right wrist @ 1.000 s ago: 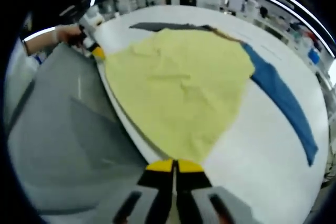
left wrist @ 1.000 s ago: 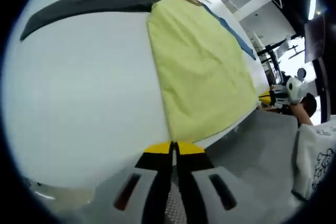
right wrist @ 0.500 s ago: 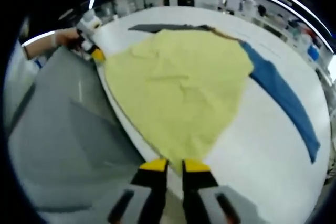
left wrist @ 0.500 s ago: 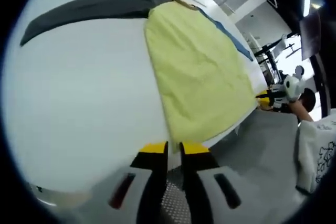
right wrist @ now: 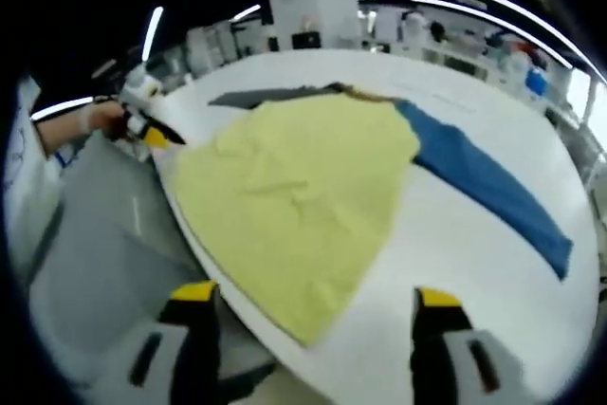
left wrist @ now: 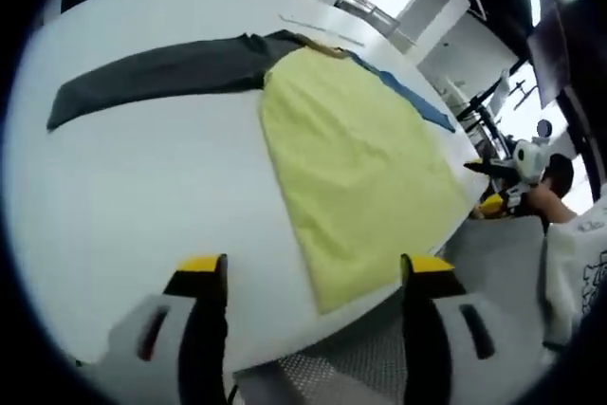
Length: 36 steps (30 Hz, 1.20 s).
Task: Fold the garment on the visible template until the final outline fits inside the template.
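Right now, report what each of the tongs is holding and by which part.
Nothing is held. The left tongs and the right tongs both stand open, with the yellow garment lying free on the white table.

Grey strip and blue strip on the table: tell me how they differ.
The grey strip is dark charcoal; the blue strip is bright blue. They run out from under the yellow garment on different sides, the grey strip toward the left gripper, the blue strip toward the right gripper. Both are long, narrow, lie flat on the white table, and meet near the same end of the garment.
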Tool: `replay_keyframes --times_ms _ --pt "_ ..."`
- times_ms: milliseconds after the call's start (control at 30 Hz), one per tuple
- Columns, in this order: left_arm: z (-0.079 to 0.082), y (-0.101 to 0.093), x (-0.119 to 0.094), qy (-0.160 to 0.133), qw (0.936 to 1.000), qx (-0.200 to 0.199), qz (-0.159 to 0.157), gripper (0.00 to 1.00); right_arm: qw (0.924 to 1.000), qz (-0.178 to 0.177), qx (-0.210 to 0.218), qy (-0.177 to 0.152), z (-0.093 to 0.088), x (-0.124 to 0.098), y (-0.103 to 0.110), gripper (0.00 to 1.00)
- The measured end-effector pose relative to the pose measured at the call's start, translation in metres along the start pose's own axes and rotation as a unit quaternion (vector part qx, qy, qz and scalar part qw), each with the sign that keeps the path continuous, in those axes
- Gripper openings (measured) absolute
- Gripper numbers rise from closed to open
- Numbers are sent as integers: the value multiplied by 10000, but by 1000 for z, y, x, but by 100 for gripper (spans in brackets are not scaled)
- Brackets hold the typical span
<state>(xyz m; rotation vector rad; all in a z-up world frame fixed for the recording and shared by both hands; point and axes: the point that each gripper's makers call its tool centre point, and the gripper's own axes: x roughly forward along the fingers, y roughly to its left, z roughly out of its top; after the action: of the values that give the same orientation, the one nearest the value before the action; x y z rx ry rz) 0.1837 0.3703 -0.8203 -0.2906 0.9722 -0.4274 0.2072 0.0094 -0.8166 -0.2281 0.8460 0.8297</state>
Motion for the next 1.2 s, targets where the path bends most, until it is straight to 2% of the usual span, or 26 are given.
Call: replay_keyframes --times_ms 67,100,267,367,533,667,700,767,867,1000,1100,1200 --pt "8 1 1 -154 9999 76 -6 87 10000 -37 56 -21 2 0 -2 93" --pt "9 1 1 -129 9999 44 -1 89 10000 -40 51 -21 2 0 -3 93" --pt "24 0 3 -262 9995 158 -26 97 10000 -27 27 12 6 1 -6 93" --pt "37 1 5 -329 9987 388 -64 95 10000 5 13 17 10 3 -13 92" --pt "56 1 17 -352 9983 431 -179 95 10000 50 -64 41 23 9 -31 90" --pt "80 1 26 -370 9955 873 -93 92 9997 8 -226 -5 45 17 -53 88" --pt "90 2 29 -417 9942 987 -115 91 9998 11 -204 -62 53 20 -62 87" --pt "102 0 33 -473 9936 1019 -108 91 9998 35 35 -178 64 26 -71 86" --pt "125 1 43 -642 9911 1167 -54 90 9995 -65 -35 -308 86 34 -88 84" --pt "139 -2 57 -604 9889 1347 -150 89 9986 11 53 -523 114 44 -103 84" --pt "152 -7 67 -599 9834 1692 -253 88 9981 -6 96 -604 130 53 -111 81" --pt "165 -6 74 -617 9839 1651 -288 86 9980 27 141 -619 143 66 -118 81"
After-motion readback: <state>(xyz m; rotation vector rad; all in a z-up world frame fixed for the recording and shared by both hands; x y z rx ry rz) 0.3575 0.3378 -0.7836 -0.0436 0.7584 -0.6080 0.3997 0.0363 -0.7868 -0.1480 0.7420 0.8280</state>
